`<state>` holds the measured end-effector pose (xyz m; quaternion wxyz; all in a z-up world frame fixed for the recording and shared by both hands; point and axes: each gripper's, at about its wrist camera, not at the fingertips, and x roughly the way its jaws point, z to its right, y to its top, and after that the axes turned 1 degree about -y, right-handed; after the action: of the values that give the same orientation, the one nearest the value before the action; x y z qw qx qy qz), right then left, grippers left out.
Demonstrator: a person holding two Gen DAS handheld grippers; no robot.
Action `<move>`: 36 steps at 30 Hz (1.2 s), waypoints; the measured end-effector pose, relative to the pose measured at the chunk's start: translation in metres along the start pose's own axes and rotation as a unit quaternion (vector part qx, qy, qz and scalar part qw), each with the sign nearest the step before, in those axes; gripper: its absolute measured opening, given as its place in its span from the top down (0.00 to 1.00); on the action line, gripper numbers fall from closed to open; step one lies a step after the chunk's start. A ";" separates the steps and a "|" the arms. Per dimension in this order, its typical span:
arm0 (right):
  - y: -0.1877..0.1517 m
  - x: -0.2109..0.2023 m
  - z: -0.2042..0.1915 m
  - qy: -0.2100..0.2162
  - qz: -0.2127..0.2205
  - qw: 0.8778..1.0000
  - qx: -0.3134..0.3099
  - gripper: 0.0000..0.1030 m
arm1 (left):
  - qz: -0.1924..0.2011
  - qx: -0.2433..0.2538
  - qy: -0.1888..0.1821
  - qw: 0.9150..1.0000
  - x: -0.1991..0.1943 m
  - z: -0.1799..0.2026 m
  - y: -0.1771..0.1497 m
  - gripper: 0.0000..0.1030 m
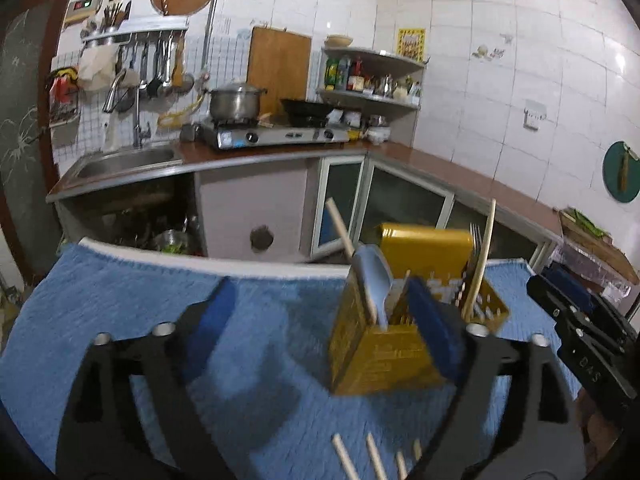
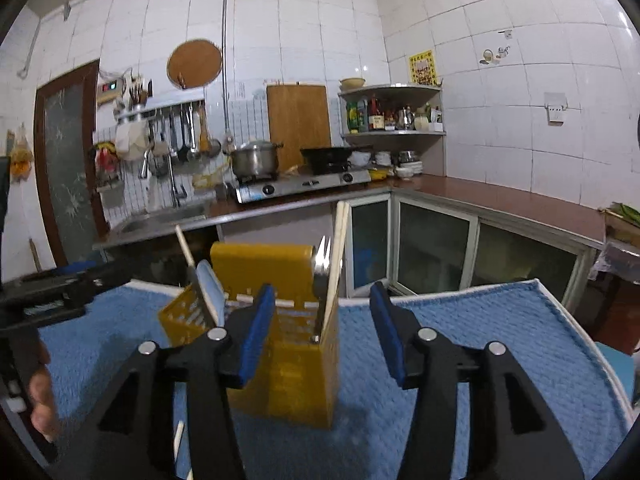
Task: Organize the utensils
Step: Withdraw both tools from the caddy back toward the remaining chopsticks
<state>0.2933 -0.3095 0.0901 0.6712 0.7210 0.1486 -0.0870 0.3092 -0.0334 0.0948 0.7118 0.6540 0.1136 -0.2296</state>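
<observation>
On the blue towel (image 1: 120, 304) that covers the bench, the left gripper (image 1: 320, 312) stands wide, its blue pads (image 1: 212, 316) well apart with nothing pressed between them; only bare towel lies in the gap. Near the bottom edge of the left wrist view, loose chopsticks (image 1: 372, 458) lie on the towel.

To its right stands the yellow utensil holder (image 1: 384, 356), upright, with the left gripper's right finger just in front of it. In its compartments stand a pale blue spoon (image 1: 374, 276), a slanted chopstick (image 1: 340, 228), a metal fork (image 2: 322, 276) and a pair of chopsticks (image 2: 338, 256) beside the fork.

Further right, the right gripper (image 2: 326, 332) is partly spread and grips nothing; its left pad (image 2: 258, 332) overlaps the holder's front, while its right pad (image 2: 386, 336) stands over open towel.
</observation>
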 end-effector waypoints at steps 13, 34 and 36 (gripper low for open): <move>-0.075 -0.023 -0.024 -0.017 -0.123 0.992 0.000 0.26 | -0.108 -0.002 0.024 0.994 -0.012 -0.026 -0.074 0.05; -0.126 0.000 -0.046 -0.005 -0.222 0.975 0.001 0.41 | -0.209 -0.021 0.011 0.978 0.037 -0.015 -0.114 0.39; -0.127 0.001 -0.049 -0.004 -0.229 0.974 0.002 0.47 | -0.225 -0.011 0.010 0.974 0.043 -0.010 -0.114 0.49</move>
<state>0.2484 -0.2540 -0.0259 0.6329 0.6687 0.3069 -0.2410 0.2940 -0.0363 -0.0266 0.6483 0.6059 0.2673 -0.3757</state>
